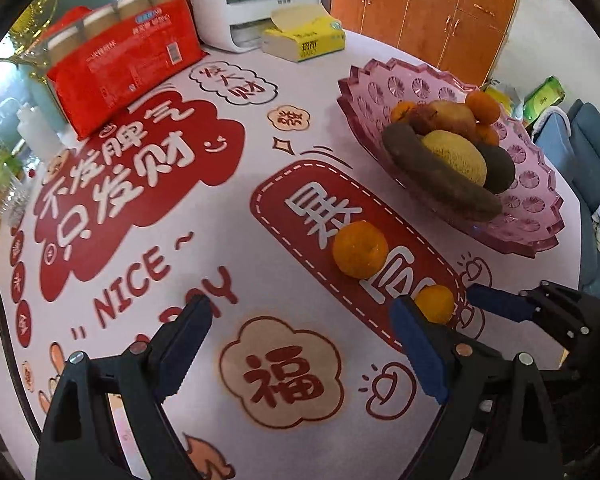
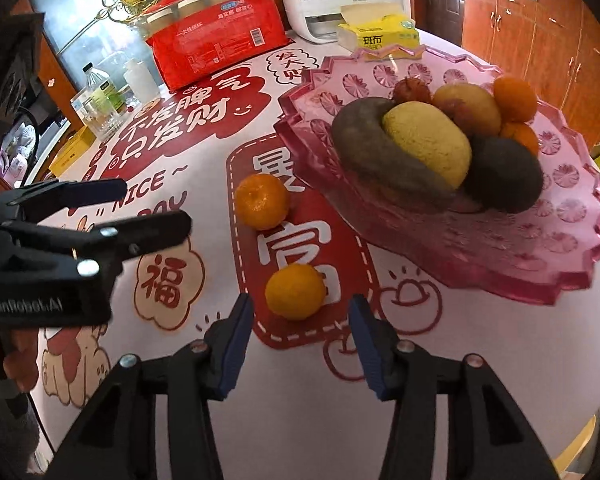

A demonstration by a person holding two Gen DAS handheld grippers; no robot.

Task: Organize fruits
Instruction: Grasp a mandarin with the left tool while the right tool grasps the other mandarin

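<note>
Wooden cabinets [image 2: 540, 40] line the room behind a round worktop [image 2: 300, 400] covered in a pink cloth with red printed characters.

A pink bowl [image 2: 540, 264] sits at about 2 o'clock in the right wrist view. It holds a heap of fruit: a yellow melon [image 2: 428, 144], a dark curved fruit [image 2: 364, 152], a dark round fruit [image 2: 504, 176] and small oranges at the far rim.

Two oranges lie loose on the cloth, apart from the bowl. The near orange [image 2: 295, 291] lies just ahead of the right gripper [image 2: 300, 324], at 12 o'clock. That gripper's blue-padded fingers [image 2: 236, 344] stand apart on either side, not touching it. The far orange [image 2: 262, 201] lies beyond it, near the bowl's rim, and the two do not touch.

The left gripper [image 1: 300, 320] hovers over the cloth at 9 o'clock in the right wrist view, its fingers spread wide and holding nothing. From its own camera the far orange [image 1: 360, 249] shows at 1 o'clock.

At the worktop's far edge, around 11 to 12 o'clock, stand a red pack [image 2: 220, 48] of cups, a white appliance [image 2: 340, 0] and a yellow tissue box [image 2: 380, 34].
</note>
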